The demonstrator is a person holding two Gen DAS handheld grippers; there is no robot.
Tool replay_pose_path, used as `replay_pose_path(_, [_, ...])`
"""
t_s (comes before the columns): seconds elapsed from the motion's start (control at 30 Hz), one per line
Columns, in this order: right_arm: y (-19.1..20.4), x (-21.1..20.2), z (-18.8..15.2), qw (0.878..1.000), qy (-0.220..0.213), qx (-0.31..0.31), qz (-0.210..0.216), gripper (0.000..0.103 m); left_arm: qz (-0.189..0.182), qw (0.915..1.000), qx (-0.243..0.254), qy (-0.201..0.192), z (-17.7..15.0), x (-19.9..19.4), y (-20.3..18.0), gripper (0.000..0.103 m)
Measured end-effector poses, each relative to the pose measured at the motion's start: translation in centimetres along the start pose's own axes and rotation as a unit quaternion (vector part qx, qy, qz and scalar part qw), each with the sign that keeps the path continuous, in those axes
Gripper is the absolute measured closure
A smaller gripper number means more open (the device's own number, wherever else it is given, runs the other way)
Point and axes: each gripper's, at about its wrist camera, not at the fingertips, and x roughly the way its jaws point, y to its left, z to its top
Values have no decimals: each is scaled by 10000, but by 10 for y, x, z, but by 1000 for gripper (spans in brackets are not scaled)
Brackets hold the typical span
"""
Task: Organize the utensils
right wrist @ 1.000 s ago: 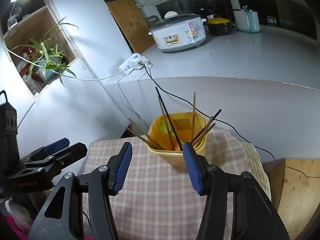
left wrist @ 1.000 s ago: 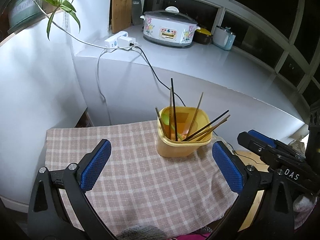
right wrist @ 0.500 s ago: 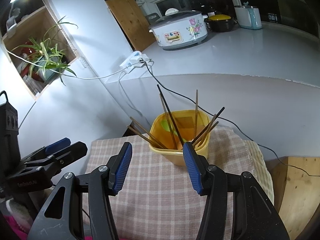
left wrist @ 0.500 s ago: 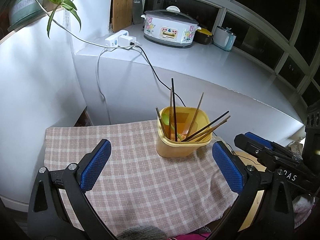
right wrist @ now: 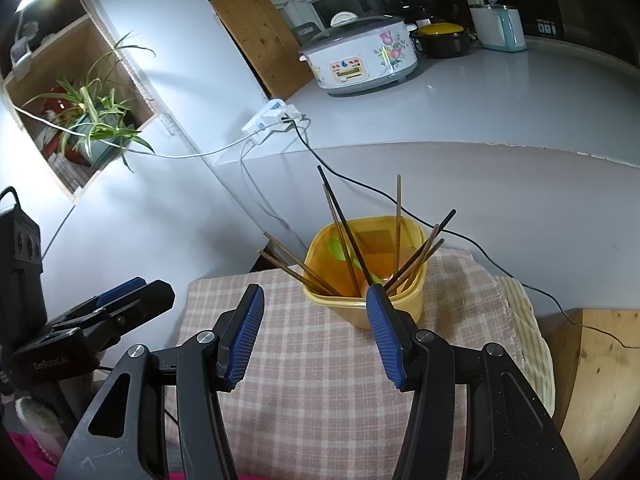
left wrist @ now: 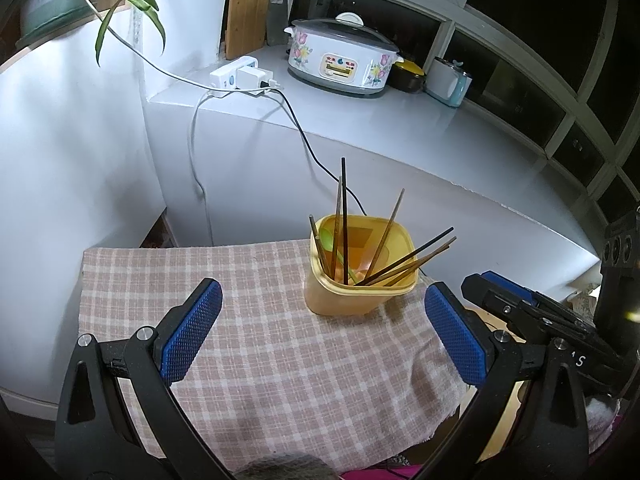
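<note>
Nothing has shifted since a second ago: I hold both the left gripper (left wrist: pixel 322 328) and right gripper (right wrist: pixel 316 334) spread and empty short of the yellow cup (right wrist: pixel 366 276) of chopsticks (right wrist: pixel 418 256) on the checked cloth (left wrist: pixel 280 360), so I judge sorting done, pending withdrawal.

Floral cooker (left wrist: pixel 342 60), power strip (left wrist: pixel 236 79), spider plant (right wrist: pixel 94 120)

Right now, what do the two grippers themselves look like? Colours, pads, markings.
Both match: the left gripper and right gripper have matte black fingers with triangular cut-outs and silver pivot screws. Each finger carries a blue pad with a fine knurled texture. In the right wrist view, the left gripper's black body shows white lettering, too small to read. No sleeve or cable on the grippers is clearly visible.
</note>
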Motion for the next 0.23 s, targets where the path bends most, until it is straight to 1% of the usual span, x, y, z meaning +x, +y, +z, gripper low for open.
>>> replay_pose_path(0.13, [0, 0, 0, 10000, 6, 11, -4, 51, 141, 9996, 58, -256, -3, -5, -1, 0])
replay_pose_path(0.23, [-2, 2, -1, 10000, 43, 28, -20, 50, 197, 9995, 48, -245, -2, -4, 0, 0])
